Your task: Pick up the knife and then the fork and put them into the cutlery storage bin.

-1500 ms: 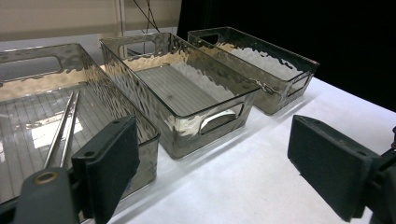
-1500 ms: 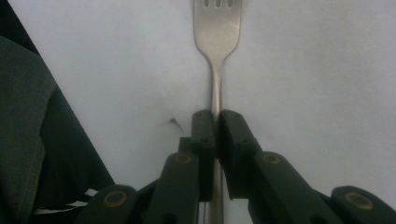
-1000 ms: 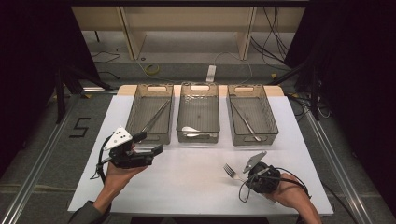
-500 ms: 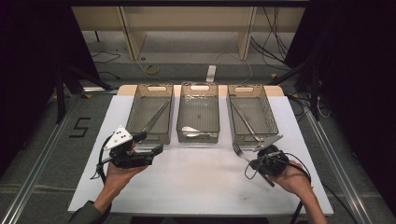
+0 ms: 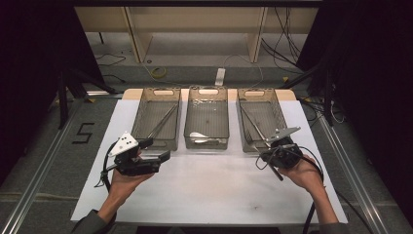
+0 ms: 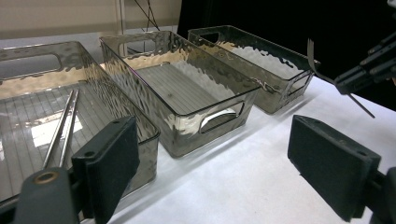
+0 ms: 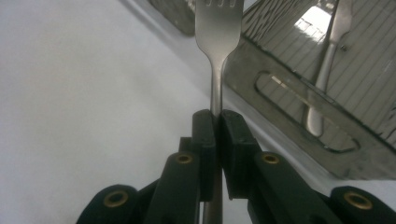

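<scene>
Steel fork [image 7: 217, 32], smooth and slim-necked, sits pinched in my right gripper [image 7: 216, 122] beside a ripple-walled clear bin [image 5: 261, 118]; my left gripper [image 6: 224, 161] gapes wide with flat black pads.

Overhead forward-down; two close jaw-level views

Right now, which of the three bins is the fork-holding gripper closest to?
The right-hand bin, holding a fork already; the right gripper holds its fork at that bin's near end.

Three bins stand side by side at the table's [image 5: 204, 195] far edge: the left bin [image 5: 157, 100] holds what may be chopsticks [image 5: 163, 122], the middle bin [image 5: 207, 99] a spoon [image 5: 200, 136], and the right bin [image 5: 258, 101] cutlery [image 5: 253, 127], with the fork [image 7: 217, 37] just before it.
</scene>
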`<state>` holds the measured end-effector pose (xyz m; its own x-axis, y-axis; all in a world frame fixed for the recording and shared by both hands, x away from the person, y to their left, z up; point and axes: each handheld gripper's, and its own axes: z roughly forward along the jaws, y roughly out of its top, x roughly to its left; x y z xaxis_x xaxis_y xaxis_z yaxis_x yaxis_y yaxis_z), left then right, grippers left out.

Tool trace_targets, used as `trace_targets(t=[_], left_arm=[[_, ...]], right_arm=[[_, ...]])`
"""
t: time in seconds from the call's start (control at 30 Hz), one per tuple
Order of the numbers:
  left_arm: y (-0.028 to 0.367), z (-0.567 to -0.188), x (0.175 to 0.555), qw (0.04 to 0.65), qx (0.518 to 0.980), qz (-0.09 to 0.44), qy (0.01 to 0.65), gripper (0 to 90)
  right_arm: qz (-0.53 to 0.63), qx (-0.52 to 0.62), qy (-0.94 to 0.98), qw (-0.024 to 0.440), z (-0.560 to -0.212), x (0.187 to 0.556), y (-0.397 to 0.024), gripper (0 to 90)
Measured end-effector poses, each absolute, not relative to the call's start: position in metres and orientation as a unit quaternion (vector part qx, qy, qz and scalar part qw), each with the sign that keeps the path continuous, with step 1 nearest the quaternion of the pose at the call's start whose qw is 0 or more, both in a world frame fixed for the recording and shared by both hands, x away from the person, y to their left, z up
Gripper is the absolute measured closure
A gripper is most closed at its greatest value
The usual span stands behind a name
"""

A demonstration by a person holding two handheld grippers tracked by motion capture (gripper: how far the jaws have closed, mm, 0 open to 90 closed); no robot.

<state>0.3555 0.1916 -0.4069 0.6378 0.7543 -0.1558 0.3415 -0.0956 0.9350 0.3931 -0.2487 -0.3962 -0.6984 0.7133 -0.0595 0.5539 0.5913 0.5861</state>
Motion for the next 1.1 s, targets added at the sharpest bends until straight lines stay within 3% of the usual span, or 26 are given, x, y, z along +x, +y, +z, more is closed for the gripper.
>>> trace_targets(t=[1.1], left_arm=[[0.193,-0.407,0.355,0.555,0.713,0.188,0.384,16.0]], right_arm=[[0.324,0.395,0.842,0.175,-0.340,0.462,-0.241,85.2]])
